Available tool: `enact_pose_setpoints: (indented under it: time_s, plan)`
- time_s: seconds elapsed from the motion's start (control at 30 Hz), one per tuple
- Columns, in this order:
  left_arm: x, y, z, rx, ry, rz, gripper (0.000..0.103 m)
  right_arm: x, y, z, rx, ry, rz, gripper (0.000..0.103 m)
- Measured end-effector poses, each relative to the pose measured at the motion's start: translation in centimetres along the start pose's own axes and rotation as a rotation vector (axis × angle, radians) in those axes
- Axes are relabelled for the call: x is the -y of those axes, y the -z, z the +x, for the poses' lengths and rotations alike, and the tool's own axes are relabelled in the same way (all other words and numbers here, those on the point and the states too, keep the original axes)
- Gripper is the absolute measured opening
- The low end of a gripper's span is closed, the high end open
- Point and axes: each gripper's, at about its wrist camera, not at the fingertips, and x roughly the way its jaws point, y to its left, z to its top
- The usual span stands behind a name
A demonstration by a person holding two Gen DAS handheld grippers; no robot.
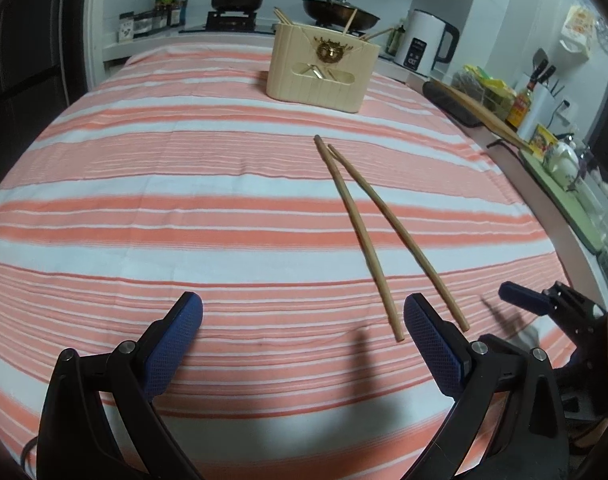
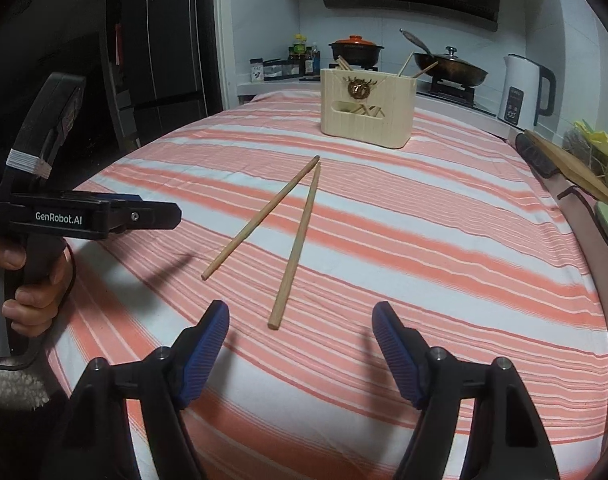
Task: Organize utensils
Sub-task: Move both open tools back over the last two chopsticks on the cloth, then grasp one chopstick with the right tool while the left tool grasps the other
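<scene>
Two wooden chopsticks (image 1: 377,236) lie in a narrow V mid-worktop (image 1: 164,200), tips nearly meeting toward the beige utensil holder (image 1: 319,68) near the far edge, while the left claw (image 1: 304,320) and right claw (image 2: 300,320) both gape wide, empty.

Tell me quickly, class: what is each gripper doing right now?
Left gripper: jaws open, holding nothing.
Right gripper: jaws open, holding nothing; the chopsticks lie on the cloth ahead.
</scene>
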Motion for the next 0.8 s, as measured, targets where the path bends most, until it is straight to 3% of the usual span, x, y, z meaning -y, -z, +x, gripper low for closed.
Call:
enact_pose_setpoints:
  time_s: [0.23,0.37,0.67,0.8]
  plan:
    - [1.0,0.0,0.2,-0.008,-0.003,0.031,0.101,-1.1,-0.7,2.3,-0.106,-0.013,-0.036,0.045]
    - [1.1,0.1,0.3,-0.012,-0.004,0.035,0.101,-0.7,-1.0,2.4,-0.11,0.014,-0.007,0.009]
    - [1.2,0.6,0.3,-0.014,-0.019,0.037,0.101,3.0,0.0,1.3,-0.087,0.14,0.157,0.007]
    - [2.5,0.9,0.8,-0.038,-0.007,0.088,0.101,4.8,0.7,0.5,-0.079,0.208,0.201,0.007]
